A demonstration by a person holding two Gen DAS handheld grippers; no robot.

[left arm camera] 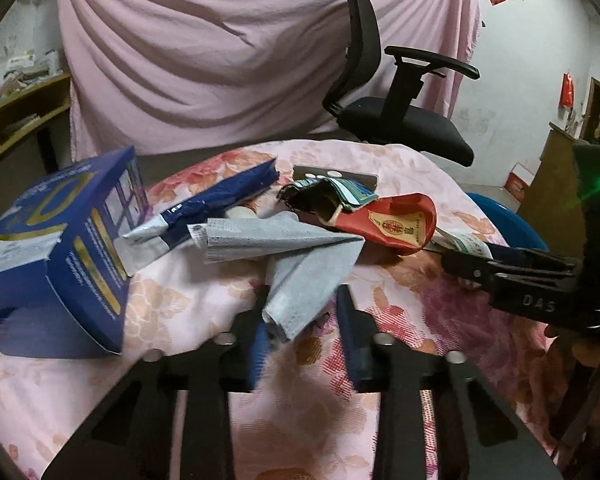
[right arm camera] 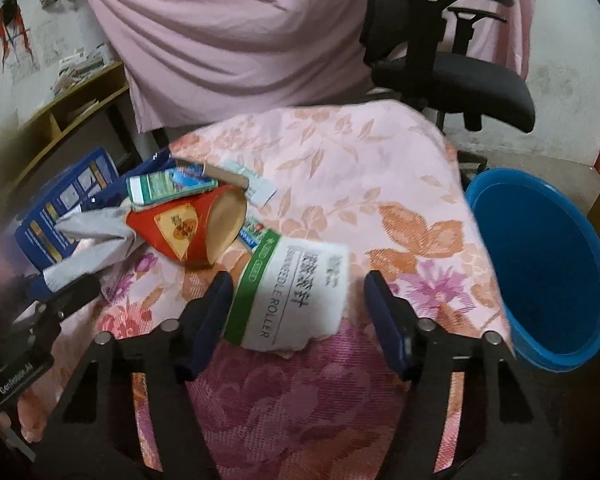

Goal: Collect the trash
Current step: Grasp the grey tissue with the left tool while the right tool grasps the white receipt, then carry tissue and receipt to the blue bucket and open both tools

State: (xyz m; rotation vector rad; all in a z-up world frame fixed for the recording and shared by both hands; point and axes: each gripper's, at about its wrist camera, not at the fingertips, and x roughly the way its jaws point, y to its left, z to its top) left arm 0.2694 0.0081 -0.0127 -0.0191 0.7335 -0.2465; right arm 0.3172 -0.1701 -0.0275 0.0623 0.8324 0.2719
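A heap of trash lies on the floral-clothed round table (right arm camera: 340,152). In the left wrist view my left gripper (left arm camera: 306,316) is open, its blue-padded fingers either side of the near end of a grey crumpled tissue (left arm camera: 300,264). In the right wrist view my right gripper (right arm camera: 300,300) is open around a white and green "roller" box (right arm camera: 296,288) lying flat. A red paper cup (right arm camera: 188,228) lies on its side just beyond it. A blue carton (left arm camera: 56,252) stands at the left. A blue and white wrapper (left arm camera: 212,204) and a green packet (right arm camera: 168,190) lie behind.
A blue bucket (right arm camera: 540,272) stands on the floor right of the table. A black office chair (left arm camera: 400,100) is behind the table, in front of a pink curtain (left arm camera: 220,48). Wooden shelves (left arm camera: 20,112) stand at the far left.
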